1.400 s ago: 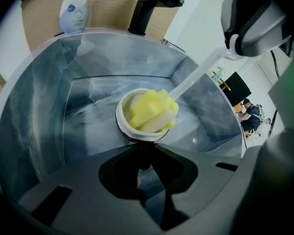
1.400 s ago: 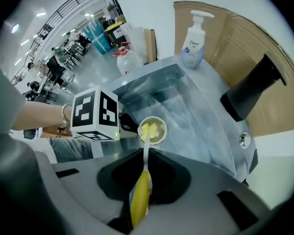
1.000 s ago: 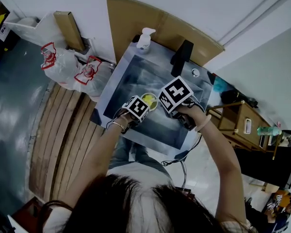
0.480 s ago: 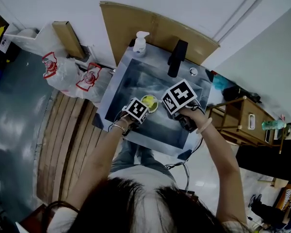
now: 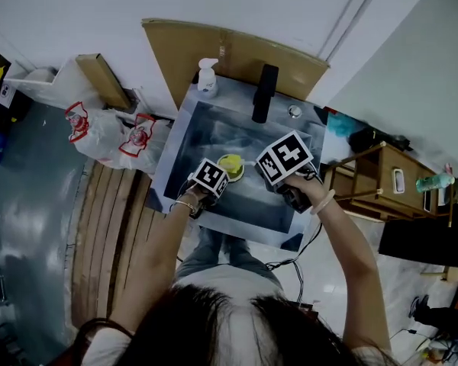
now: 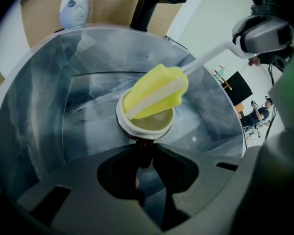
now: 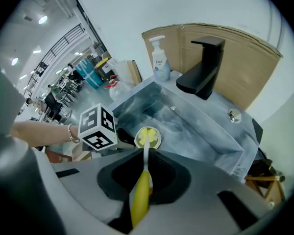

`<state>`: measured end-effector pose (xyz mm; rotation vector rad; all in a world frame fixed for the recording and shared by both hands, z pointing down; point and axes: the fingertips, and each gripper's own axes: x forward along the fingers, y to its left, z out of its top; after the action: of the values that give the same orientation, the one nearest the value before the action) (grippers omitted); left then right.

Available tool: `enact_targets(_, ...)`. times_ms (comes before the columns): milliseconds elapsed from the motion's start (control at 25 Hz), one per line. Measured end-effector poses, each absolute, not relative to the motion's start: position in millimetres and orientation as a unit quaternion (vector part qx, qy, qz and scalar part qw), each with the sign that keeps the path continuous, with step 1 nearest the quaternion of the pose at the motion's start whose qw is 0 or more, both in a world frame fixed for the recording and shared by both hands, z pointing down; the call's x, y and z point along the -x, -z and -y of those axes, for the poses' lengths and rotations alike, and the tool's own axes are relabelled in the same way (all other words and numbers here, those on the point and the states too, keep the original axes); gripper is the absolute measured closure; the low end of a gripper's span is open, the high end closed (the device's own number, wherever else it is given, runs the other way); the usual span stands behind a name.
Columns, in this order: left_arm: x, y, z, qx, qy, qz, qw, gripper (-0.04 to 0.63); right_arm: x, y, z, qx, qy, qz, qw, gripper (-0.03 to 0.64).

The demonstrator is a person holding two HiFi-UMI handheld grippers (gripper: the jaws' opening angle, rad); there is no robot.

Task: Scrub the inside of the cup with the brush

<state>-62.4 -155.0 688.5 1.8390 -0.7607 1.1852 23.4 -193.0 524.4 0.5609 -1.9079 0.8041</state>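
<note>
Standing over a steel sink, a person works with one tool in each hand. The left hand-held gripper has its jaws drawn in narrow on the near wall of the cup. They have just been opening a little, and the cup's wall sits between them. The cup, white at the rim and pale yellow inside, is held above the basin with its mouth turned up towards the person.

The right hand-held gripper is clamped on the yellow grip of the brush, whose thin white stem runs forward out of the jaws. The brush's yellow-and-white sponge head lies tilted across the cup's mouth, its lower edge inside the rim.

A black faucet stands at the far edge of the sink, with a white soap bottle beside it and a sheet of cardboard against the wall behind. Plastic bags lie on the floor to the left.
</note>
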Motion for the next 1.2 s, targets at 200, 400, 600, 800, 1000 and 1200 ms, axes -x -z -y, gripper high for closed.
enact_targets(200,64,-688,154,-0.722,-0.461,0.301,0.419,0.515,-33,-516,192,-0.238,-0.334,0.791,0.453,0.571)
enact_targets(400,68,-679,154,-0.716,-0.464,0.299,0.427,0.513,-43,-504,193,-0.254,-0.332,0.803,0.425,0.571)
enact_targets(600,72,-667,157,-0.718,-0.458,0.328,0.409,0.514,-53,-497,189,-0.26,-0.324,0.813,0.407,0.571)
enact_targets(800,82,-649,162,-0.716,-0.434,0.371,0.402,0.517,-56,-492,183,-0.263,-0.319,0.827,0.382,0.571)
enact_targets(1000,89,-627,166,-0.726,-0.4,0.406,0.385,0.522,-52,-489,179,-0.27,-0.296,0.841,0.364,0.571)
enact_targets(1200,91,-606,165,-0.735,-0.379,0.431,0.362,0.529,-50,-484,177,-0.281,-0.271,0.853,0.347,0.571)
